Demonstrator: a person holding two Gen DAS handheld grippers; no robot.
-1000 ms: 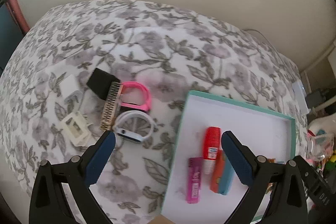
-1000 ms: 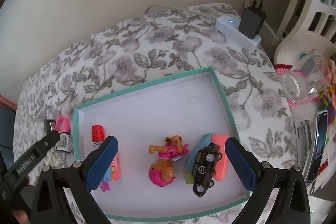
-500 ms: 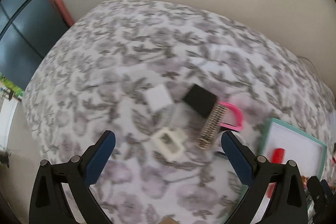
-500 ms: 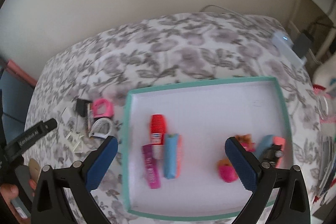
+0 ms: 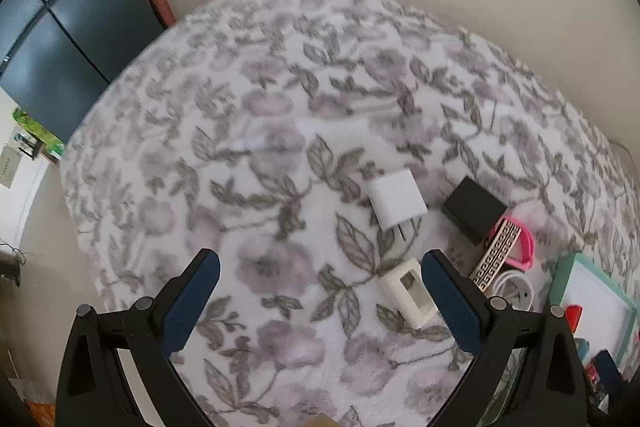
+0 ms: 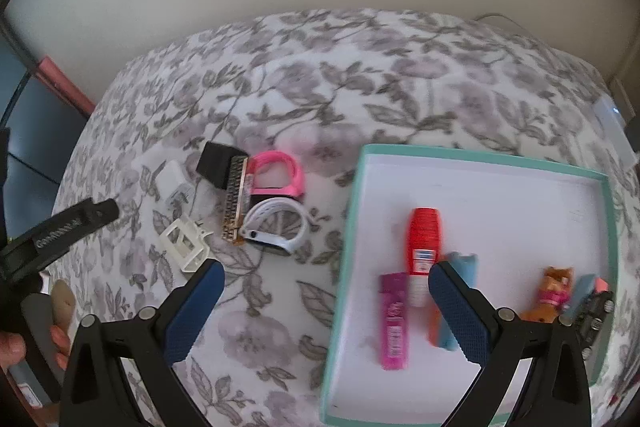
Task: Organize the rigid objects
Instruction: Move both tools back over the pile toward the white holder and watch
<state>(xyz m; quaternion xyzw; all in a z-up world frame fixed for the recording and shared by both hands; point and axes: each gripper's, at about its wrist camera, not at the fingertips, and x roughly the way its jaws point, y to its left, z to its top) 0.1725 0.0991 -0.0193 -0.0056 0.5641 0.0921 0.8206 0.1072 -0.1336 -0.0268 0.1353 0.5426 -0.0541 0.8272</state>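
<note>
- The left gripper [image 5: 320, 291] is hovering with its jaws spread wide and nothing between them, above the floral cloth [image 5: 260, 147].
- A cream clip [image 5: 408, 293] is lying just beside its right finger, with a white charger [image 5: 396, 203], a black box [image 5: 474, 209] and a patterned bar [image 5: 496, 261] sitting close behind.
- The right gripper [image 6: 326, 301] is also gaping wide and gripping nothing, straddling the left rim of the teal tray [image 6: 344, 227].
- A red tube [image 6: 422, 247] and a magenta stick [image 6: 394, 319] are resting inside the tray.
- A pink band [image 6: 276, 175] and a white band [image 6: 276, 227] are lying outside it, touching the patterned bar.
</note>
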